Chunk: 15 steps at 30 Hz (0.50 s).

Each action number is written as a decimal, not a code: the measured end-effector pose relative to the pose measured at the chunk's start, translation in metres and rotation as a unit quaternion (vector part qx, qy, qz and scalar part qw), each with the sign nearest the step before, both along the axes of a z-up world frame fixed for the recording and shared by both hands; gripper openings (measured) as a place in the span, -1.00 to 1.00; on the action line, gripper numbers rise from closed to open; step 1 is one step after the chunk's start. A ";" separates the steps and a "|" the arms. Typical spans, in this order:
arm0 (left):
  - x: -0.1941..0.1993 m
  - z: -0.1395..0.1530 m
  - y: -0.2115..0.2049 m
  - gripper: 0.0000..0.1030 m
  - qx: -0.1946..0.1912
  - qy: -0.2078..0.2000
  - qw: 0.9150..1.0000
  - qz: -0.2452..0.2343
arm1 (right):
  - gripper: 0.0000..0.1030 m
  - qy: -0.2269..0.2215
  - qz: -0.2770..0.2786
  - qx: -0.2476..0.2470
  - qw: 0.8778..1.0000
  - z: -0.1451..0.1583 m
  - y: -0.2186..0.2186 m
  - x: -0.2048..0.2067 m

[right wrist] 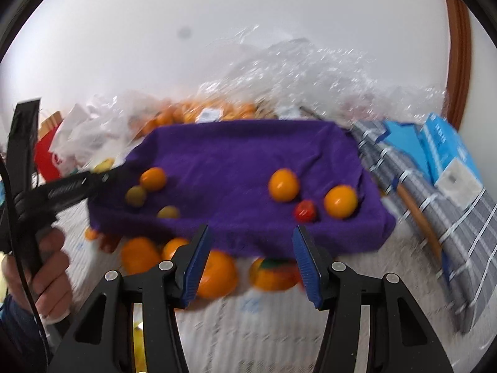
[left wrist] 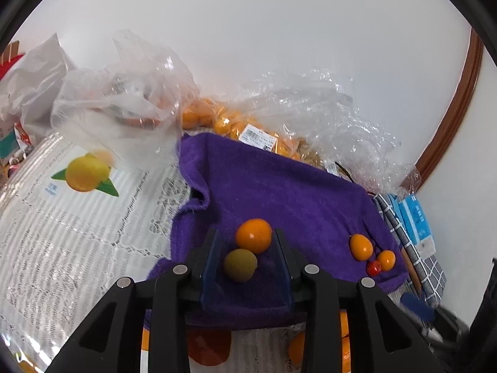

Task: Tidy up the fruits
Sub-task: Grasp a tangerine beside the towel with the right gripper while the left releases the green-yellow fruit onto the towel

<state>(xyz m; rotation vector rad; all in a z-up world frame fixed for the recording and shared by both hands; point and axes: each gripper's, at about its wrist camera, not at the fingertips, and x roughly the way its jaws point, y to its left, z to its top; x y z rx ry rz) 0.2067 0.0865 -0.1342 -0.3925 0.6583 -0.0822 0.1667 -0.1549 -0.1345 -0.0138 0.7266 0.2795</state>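
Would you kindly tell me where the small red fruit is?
The small red fruit lies on the purple towel's right side, between two orange fruits.

- Right gripper (right wrist: 250, 250) low in frame, blue pads (right wrist: 306, 264) parted, nothing between them.
- Beyond: purple towel (right wrist: 242, 161) bearing two orange fruits (right wrist: 283, 185) and a small red fruit (right wrist: 305, 210) at right.
- At left on the towel: another orange fruit (right wrist: 152, 178), two greenish fruits (right wrist: 135, 195).
- Left gripper (right wrist: 102, 180) reaching in from left, held by a hand (right wrist: 51, 267); jaw state unclear.
- Larger oranges (right wrist: 217, 275) on the white cloth (right wrist: 248, 326), just before the towel's near edge.
- Blurred throughout.
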 end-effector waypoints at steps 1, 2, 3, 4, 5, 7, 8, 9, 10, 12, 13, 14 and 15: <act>0.000 0.001 0.001 -0.36 0.001 0.000 1.000 0.002 | -0.01 0.007 0.002 0.002 1.000 -0.002 0.001 -0.001; 0.000 0.001 0.002 -0.36 -0.001 -0.001 1.000 0.003 | -0.06 0.018 0.004 0.004 1.000 -0.006 0.004 -0.003; 0.000 0.000 0.002 -0.36 -0.003 0.001 1.000 0.003 | -0.08 0.025 0.005 0.006 1.000 -0.008 0.006 -0.004; 0.000 0.000 0.003 -0.36 -0.005 0.003 1.000 0.003 | -0.09 0.033 0.007 0.009 0.999 -0.011 0.008 -0.003; 0.000 0.000 0.004 -0.36 -0.007 0.004 1.000 0.003 | -0.10 0.038 0.007 0.012 0.999 -0.014 0.009 -0.003; 0.000 0.001 0.006 -0.36 -0.011 0.003 1.000 0.004 | -0.10 0.042 0.005 0.015 0.999 -0.017 0.010 -0.002; -0.001 0.001 0.007 -0.36 -0.011 0.001 1.000 0.006 | -0.10 0.044 0.001 0.022 0.999 -0.019 0.009 -0.002; -0.001 0.002 0.008 -0.36 -0.012 0.000 1.000 0.007 | -0.10 0.046 -0.002 0.027 0.999 -0.021 0.008 -0.001; -0.001 0.002 0.009 -0.35 -0.013 -0.001 1.000 0.008 | -0.10 0.051 -0.004 0.034 0.998 -0.022 0.007 0.000; -0.001 0.002 0.011 -0.34 -0.018 0.000 1.000 0.009 | -0.10 0.061 -0.007 0.050 0.997 -0.025 0.004 0.004; 0.000 0.002 0.012 -0.33 -0.021 0.001 1.000 0.009 | -0.10 0.067 -0.006 0.059 0.996 -0.026 0.002 0.006; 0.000 0.001 0.013 -0.33 -0.024 0.002 1.000 0.009 | -0.11 0.072 -0.005 0.066 0.995 -0.027 0.000 0.008; 0.001 0.000 0.014 -0.33 -0.027 0.006 1.000 0.009 | -0.10 0.079 -0.002 0.075 0.994 -0.028 -0.001 0.011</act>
